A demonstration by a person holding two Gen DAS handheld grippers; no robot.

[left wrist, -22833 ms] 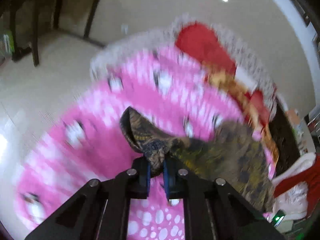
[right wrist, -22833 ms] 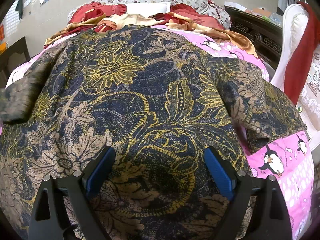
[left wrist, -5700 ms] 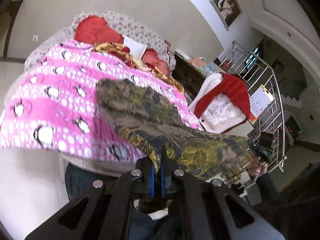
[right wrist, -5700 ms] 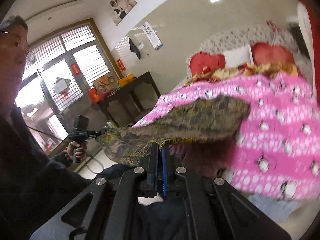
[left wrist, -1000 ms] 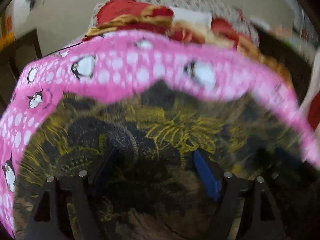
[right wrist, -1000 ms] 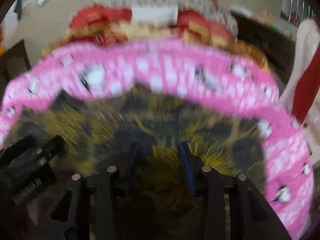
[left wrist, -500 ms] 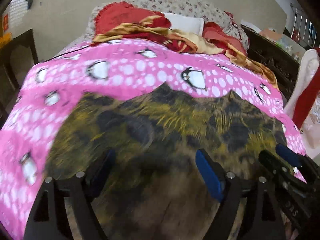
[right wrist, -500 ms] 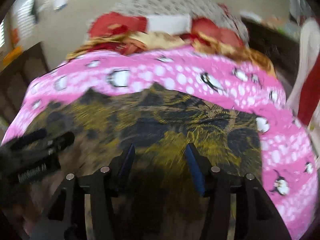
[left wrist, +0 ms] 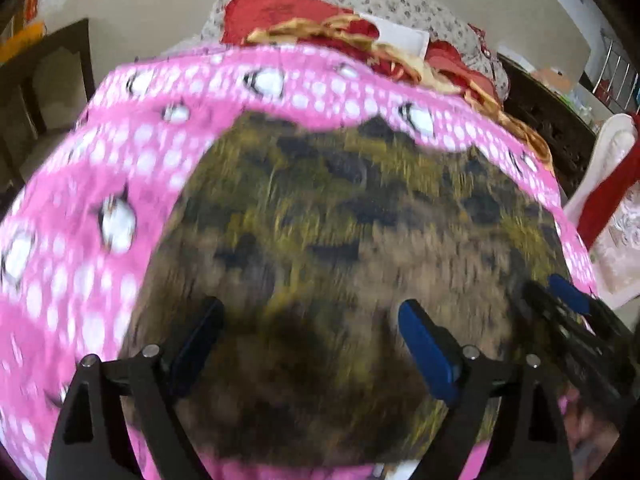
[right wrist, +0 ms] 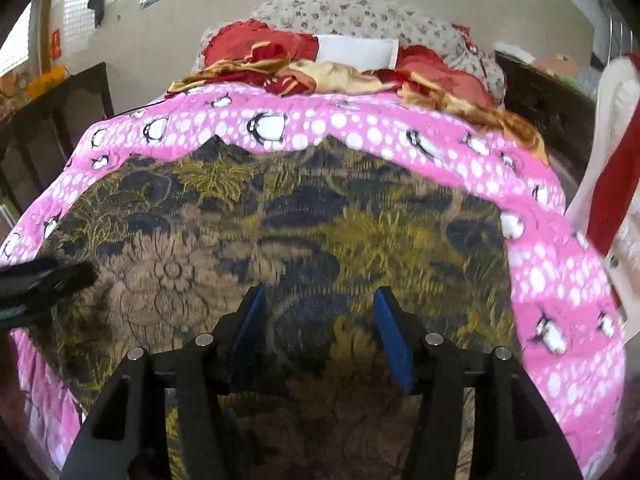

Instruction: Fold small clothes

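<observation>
**Desk:** What is at the centre?

**Photographer:** A dark floral garment (right wrist: 304, 232), navy with gold and tan blooms, lies spread flat on a pink penguin-print blanket (right wrist: 560, 280) that covers a bed. The cloth fills the near half of the blanket; pink shows past its far edge and on both sides.

**Desk:** And the tongs?

**Photographer:** The left gripper (left wrist: 312, 344) hangs over the garment, its blue pads wide apart and parting further. Nothing is pinched between them; only flat fabric shows below the gap. The right gripper (right wrist: 318, 336) is less wide, its jaws also opening, and it grips nothing. Each shows at the edge of the other's view, the right one (left wrist: 576, 328) low at the right of the left camera, the left one (right wrist: 44, 280) at the left of the right camera.

**Desk:** What surrounds it?

**Photographer:** Beyond the blanket's far edge are red cushions (right wrist: 260, 42), a rumpled gold-and-red cloth (right wrist: 328, 72), a white pillow (right wrist: 356, 50) and a floral headboard (right wrist: 360, 12). A dark wooden table (right wrist: 60, 120) stands to the left, and a white chair with a red cloth (right wrist: 616, 184) to the right. The left view is blurred.
</observation>
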